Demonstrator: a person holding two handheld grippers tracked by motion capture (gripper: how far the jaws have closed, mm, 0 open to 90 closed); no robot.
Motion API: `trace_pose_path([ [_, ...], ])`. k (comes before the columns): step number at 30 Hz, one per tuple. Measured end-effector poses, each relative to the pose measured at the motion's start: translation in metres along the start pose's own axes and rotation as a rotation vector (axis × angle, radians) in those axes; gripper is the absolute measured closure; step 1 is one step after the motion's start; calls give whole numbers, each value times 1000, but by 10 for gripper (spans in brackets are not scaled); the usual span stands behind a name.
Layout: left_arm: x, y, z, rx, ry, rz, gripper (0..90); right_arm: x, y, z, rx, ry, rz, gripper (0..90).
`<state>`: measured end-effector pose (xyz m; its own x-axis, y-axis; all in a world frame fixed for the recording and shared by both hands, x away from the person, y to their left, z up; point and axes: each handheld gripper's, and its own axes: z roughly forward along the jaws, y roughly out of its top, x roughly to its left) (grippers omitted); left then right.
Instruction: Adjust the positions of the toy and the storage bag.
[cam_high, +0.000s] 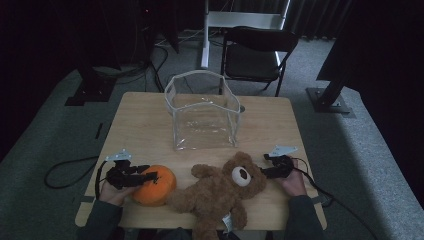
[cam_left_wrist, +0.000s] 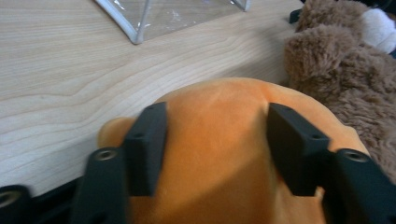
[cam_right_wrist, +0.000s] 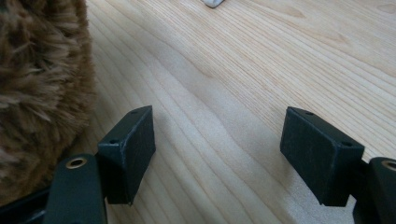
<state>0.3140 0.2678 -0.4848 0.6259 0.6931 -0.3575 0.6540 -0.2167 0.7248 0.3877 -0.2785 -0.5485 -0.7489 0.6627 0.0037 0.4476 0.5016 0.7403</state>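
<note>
A round orange plush (cam_high: 156, 186) lies at the table's front left. My left gripper (cam_high: 150, 176) reaches over it from the left. In the left gripper view the jaws (cam_left_wrist: 217, 135) sit pressed against both sides of the orange plush (cam_left_wrist: 215, 154), which bulges between them. A brown teddy bear (cam_high: 220, 192) lies on its back at front centre, head toward the right. My right gripper (cam_high: 262, 172) rests low just right of the bear's head. It stands open (cam_right_wrist: 217, 149) over bare wood, with the bear's fur (cam_right_wrist: 42, 70) beside its left jaw.
A clear plastic bag with a white rim (cam_high: 204, 112) stands open at the middle back of the wooden table (cam_high: 140, 125); its corner (cam_left_wrist: 140, 28) also appears in the left gripper view. A black folding chair (cam_high: 255, 52) stands beyond the table. Cables trail off both sides.
</note>
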Motion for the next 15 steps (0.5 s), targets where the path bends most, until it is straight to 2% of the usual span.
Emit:
trace_pose_path([
  [3, 0, 0, -1, -16, 17, -4, 565, 0, 0, 0, 0, 0, 0, 254],
  [7, -5, 4, -2, -34, 49, 15, 666, 0, 0, 0, 0, 1, -1, 253],
  [15, -6, 10, -2, -50, 89, 32, 778, 0, 0, 0, 0, 1, -2, 252],
])
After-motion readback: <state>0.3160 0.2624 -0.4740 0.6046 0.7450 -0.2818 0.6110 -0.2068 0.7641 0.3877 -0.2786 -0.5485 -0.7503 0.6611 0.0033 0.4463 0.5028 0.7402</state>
